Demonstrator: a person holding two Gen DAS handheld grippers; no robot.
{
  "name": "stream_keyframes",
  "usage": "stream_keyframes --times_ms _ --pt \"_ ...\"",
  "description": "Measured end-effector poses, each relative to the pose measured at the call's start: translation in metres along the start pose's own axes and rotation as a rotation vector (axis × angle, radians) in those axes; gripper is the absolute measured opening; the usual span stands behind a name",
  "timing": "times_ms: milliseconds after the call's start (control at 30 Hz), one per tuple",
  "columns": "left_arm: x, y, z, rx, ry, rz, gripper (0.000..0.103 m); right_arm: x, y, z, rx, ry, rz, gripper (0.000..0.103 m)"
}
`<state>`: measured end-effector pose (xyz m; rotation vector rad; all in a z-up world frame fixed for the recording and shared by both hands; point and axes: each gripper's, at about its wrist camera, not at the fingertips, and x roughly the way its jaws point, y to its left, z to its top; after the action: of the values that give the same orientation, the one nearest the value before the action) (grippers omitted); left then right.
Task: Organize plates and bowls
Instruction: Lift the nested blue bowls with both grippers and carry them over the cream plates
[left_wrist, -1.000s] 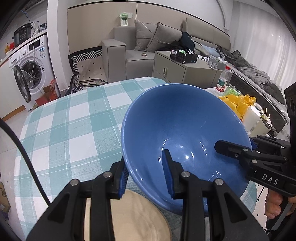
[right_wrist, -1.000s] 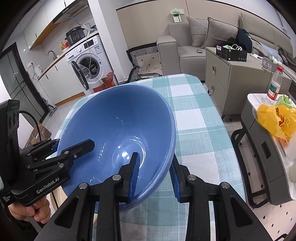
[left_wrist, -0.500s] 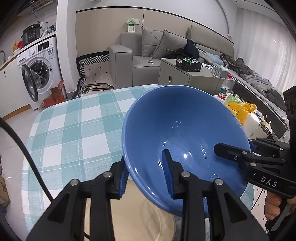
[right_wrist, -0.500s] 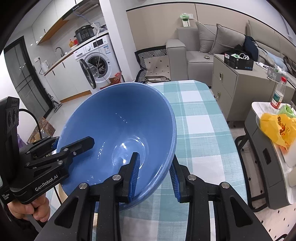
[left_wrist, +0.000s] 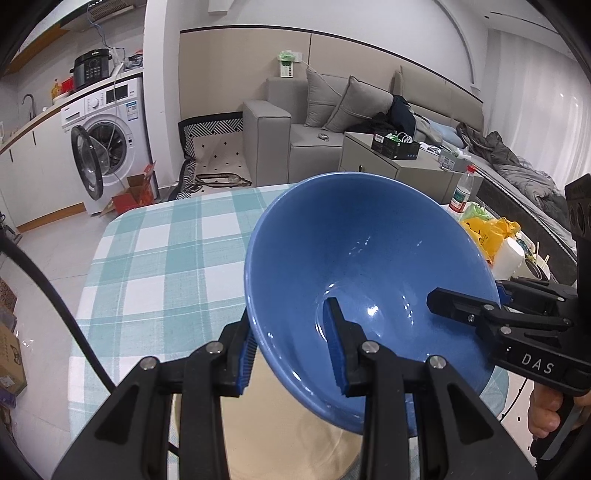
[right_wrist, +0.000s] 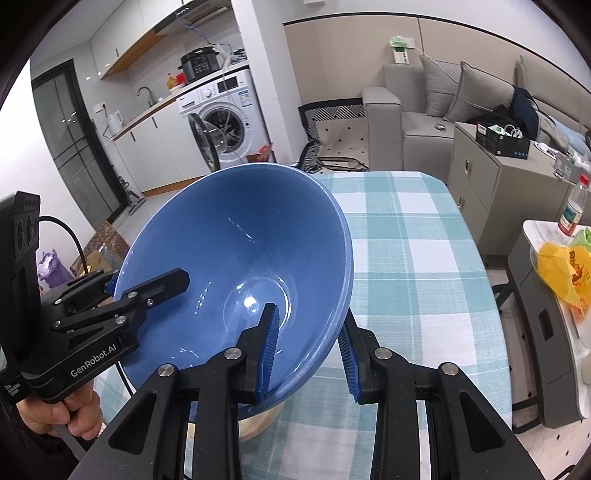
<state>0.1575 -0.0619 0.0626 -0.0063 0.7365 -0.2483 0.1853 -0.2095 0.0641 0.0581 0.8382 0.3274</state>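
A large blue bowl (left_wrist: 362, 258) is held in the air above the checked table by both grippers. My left gripper (left_wrist: 291, 347) is shut on its near-left rim, one finger inside and one outside. My right gripper (right_wrist: 310, 343) is shut on the opposite rim of the bowl (right_wrist: 240, 258). The right gripper also shows in the left wrist view (left_wrist: 498, 314), and the left gripper in the right wrist view (right_wrist: 122, 295). A beige plate or bowl (left_wrist: 266, 428) lies on the table right under the blue bowl; its edge shows in the right wrist view (right_wrist: 258, 421).
The table has a teal and white checked cloth (left_wrist: 159, 266). To its right stands a side table with a yellow bag (left_wrist: 487, 232), a water bottle (left_wrist: 461, 192) and a white cup (left_wrist: 511, 254). A sofa (left_wrist: 325, 122), grey cabinet (right_wrist: 498, 173) and washing machine (left_wrist: 107, 136) stand beyond.
Both grippers have lifted the blue bowl higher above the table. More of the room behind shows, and the grip on the bowl is the same.
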Motion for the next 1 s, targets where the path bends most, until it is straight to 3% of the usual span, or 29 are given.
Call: stream_keyframes --times_ms 433,1000 --pt "-0.016 0.037 -0.03 -0.07 0.007 0.06 0.032 0.019 0.045 -0.014 -0.059 0.037 0.051 0.032" --pt "0.018 0.064 -0.057 -0.113 0.079 0.102 0.032 0.083 0.054 -0.029 -0.068 0.144 0.091 0.032"
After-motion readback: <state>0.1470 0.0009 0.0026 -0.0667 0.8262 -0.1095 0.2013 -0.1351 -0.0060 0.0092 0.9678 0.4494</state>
